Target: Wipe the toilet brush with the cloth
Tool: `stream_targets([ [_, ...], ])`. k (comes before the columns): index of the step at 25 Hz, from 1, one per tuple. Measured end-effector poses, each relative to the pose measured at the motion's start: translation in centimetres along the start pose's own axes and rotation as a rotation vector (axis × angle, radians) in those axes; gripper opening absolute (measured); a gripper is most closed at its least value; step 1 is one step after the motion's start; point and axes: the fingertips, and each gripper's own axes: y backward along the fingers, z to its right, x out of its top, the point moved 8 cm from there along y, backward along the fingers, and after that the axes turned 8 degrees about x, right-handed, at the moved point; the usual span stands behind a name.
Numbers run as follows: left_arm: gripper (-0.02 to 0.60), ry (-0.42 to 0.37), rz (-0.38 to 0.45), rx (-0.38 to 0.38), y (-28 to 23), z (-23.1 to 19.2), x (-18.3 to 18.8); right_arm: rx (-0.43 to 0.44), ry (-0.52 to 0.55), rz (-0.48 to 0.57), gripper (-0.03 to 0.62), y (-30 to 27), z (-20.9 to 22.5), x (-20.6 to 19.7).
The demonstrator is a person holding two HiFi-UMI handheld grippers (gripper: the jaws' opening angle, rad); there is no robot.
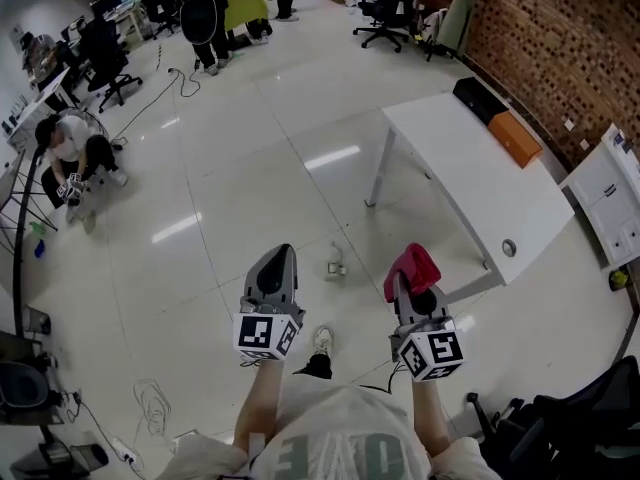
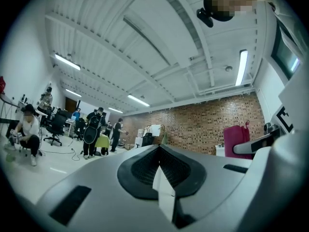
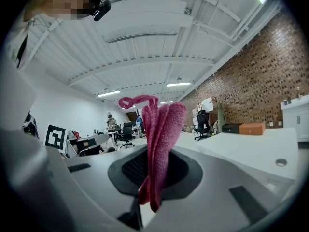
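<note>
My right gripper (image 1: 413, 284) is shut on a folded pink-red cloth (image 1: 411, 267), which stands up from between the jaws (image 3: 158, 129). Held level beside it, my left gripper (image 1: 277, 260) is shut with nothing in it; its jaws meet in the left gripper view (image 2: 159, 148). A small pale object (image 1: 336, 261) stands on the floor between and just beyond the two grippers; whether it is the toilet brush I cannot tell. The cloth (image 2: 236, 141) also shows at the right of the left gripper view.
A white table (image 1: 470, 183) stands ahead to the right, with a black item (image 1: 479, 98) and an orange box (image 1: 516, 138) at its far edge by the brick wall. A black chair (image 1: 585, 423) is at lower right. People and office chairs are far off at upper left.
</note>
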Motion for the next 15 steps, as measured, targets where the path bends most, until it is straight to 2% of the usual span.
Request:
stream_targets([
  [4,0.005,0.020,-0.010,-0.019,-4.8,-2.2,-0.2,-0.017,0.000,0.019,0.031,-4.9,1.5,1.2],
  [8,0.005,0.028,-0.045,-0.022,-7.5,-3.7,-1.3,-0.034,-0.020,0.000,0.031,-8.0,2.9,1.0],
  [15,0.005,0.028,-0.072,-0.011,-11.6,-3.0,-2.0,-0.031,-0.040,-0.019,0.032,-11.0,7.2,1.7],
])
